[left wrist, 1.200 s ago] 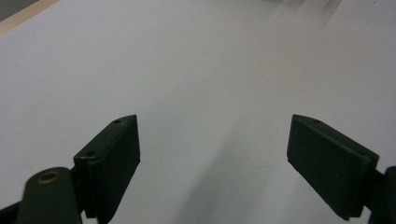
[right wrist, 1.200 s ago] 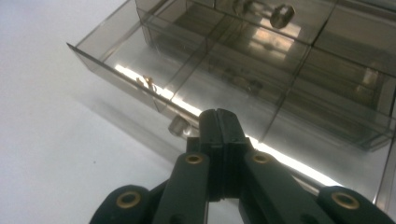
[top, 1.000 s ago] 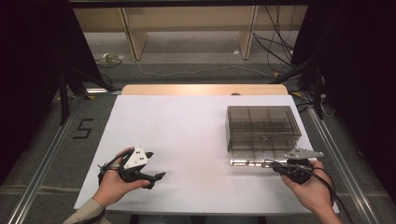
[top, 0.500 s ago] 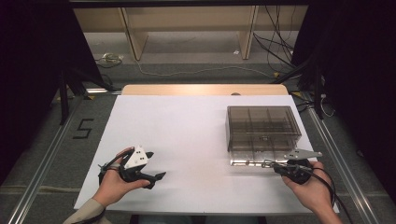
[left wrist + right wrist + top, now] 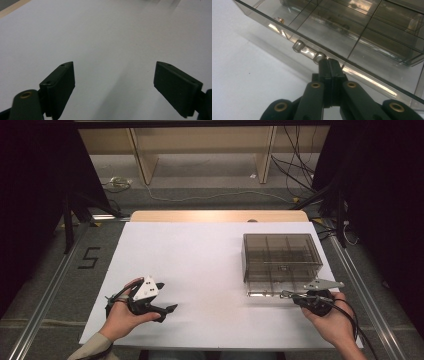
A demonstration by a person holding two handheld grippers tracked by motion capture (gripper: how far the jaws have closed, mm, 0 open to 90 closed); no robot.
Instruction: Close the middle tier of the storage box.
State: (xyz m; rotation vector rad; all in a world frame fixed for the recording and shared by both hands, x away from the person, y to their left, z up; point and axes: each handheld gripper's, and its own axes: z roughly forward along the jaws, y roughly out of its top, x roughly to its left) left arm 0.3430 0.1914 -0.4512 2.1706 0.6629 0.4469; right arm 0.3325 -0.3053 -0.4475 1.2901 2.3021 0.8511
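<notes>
On the white tabletop (image 5: pixel 210 265), the right gripper (image 5: pixel 329 65), clenched on the smoky transparent plastic compartment box's (image 5: pixel 280 255) clear handle (image 5: pixel 308 52) at frame centre, should pull straight; left gripper (image 5: pixel 113 82) released.

Smoky see-through glossy plastic box (image 5: pixel 281 256) with shiny clear handle (image 5: pixel 308 51), matt white smooth table sheet (image 5: pixel 200 255), matt black plastic gripper jaws, pale wood table edge (image 5: pixel 200 215).

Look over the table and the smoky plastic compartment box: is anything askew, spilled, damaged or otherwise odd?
Nothing stands out. The compartment box sits square on the white table, undamaged, with nothing spilled. The right tongs are shut at the clear handle on its front edge; the left tongs rest open over bare table.
</notes>
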